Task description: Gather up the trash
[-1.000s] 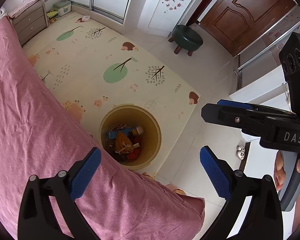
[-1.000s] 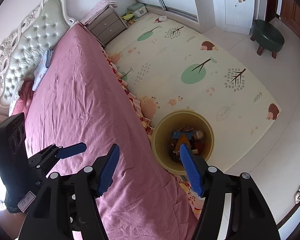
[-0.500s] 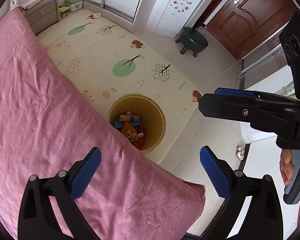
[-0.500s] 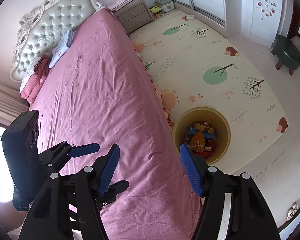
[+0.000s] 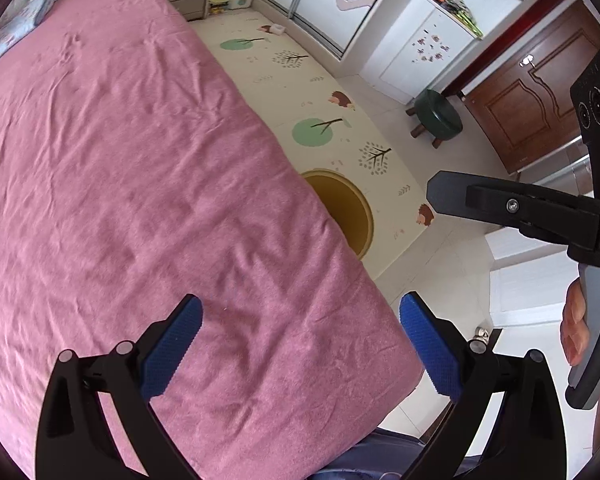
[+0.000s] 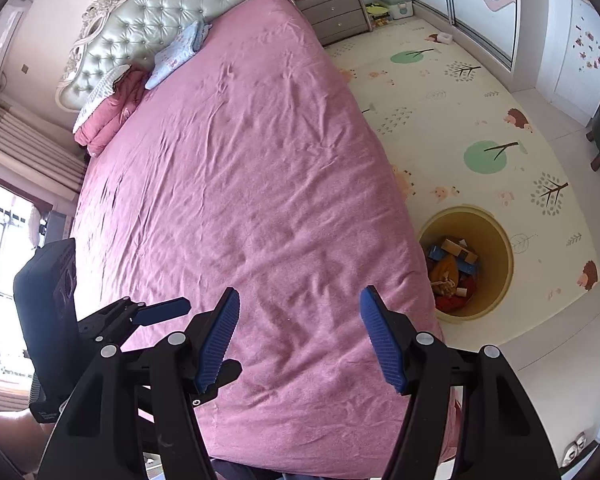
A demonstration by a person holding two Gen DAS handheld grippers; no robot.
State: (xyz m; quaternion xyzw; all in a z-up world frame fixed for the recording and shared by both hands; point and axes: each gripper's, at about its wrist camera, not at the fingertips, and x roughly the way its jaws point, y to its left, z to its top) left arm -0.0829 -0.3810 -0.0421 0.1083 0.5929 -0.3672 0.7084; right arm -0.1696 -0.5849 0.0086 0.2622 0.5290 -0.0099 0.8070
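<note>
Over the near end of a pink bed (image 6: 252, 184), both grippers point down at the wrinkled cover with nothing between their blue pads. The left gripper (image 5: 300, 344) has its jaws spread wide and empty, and the right gripper (image 6: 300, 336) is likewise parted and holds nothing. To the right of the bed, on the patterned play mat (image 6: 460, 120), stands a yellow bin (image 6: 496, 276), close against the bed's edge. From the right wrist view it holds trash (image 6: 452, 268): blue and tan cartons, an orange piece and something red. From the left wrist view the bed hides most of the bin. A green stool (image 5: 438, 114) stands farther right on the tiled floor, near a brown door (image 5: 540, 92).
</note>
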